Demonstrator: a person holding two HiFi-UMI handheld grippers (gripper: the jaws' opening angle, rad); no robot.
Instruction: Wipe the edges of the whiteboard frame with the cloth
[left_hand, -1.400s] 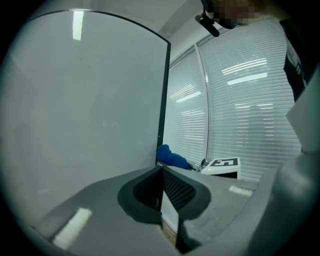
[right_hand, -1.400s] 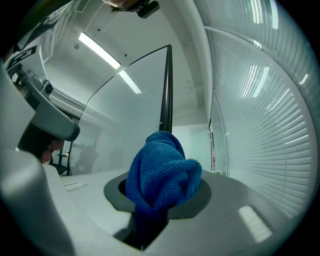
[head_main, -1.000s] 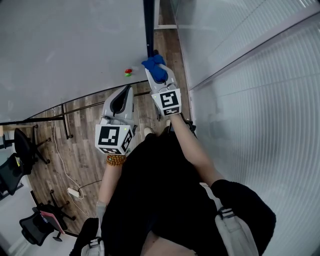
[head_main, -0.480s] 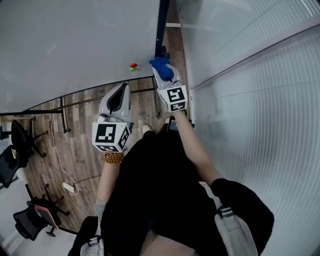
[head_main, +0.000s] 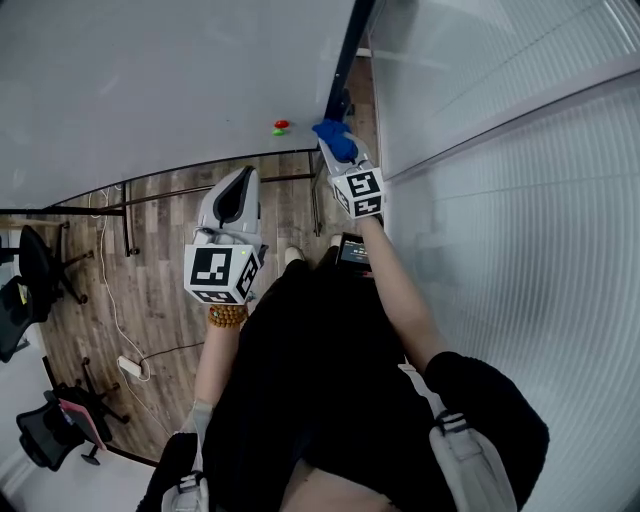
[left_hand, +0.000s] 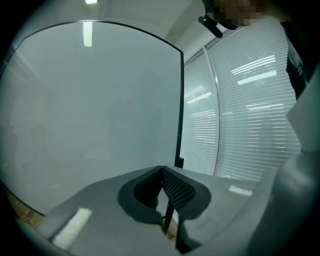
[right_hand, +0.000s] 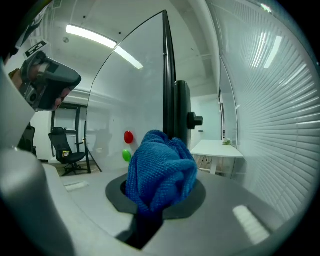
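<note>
While the right claw (head_main: 340, 152) is clamping the blue cloth (head_main: 333, 138) at the foot of the dark whiteboard frame (head_main: 348, 45), head view is showing the left claw (head_main: 238, 192) hanging at its 8 o'clock. Risk, my guess: wad could be sliding off that thin edge onto the board face (head_main: 150, 80). Left gripper view: claw is sitting pinched together, empty. Right gripper view: cloth is bulging past the jaws, pointing at the frame, whose long axis is running 12 to 6. Touching or not, can't tell.
</note>
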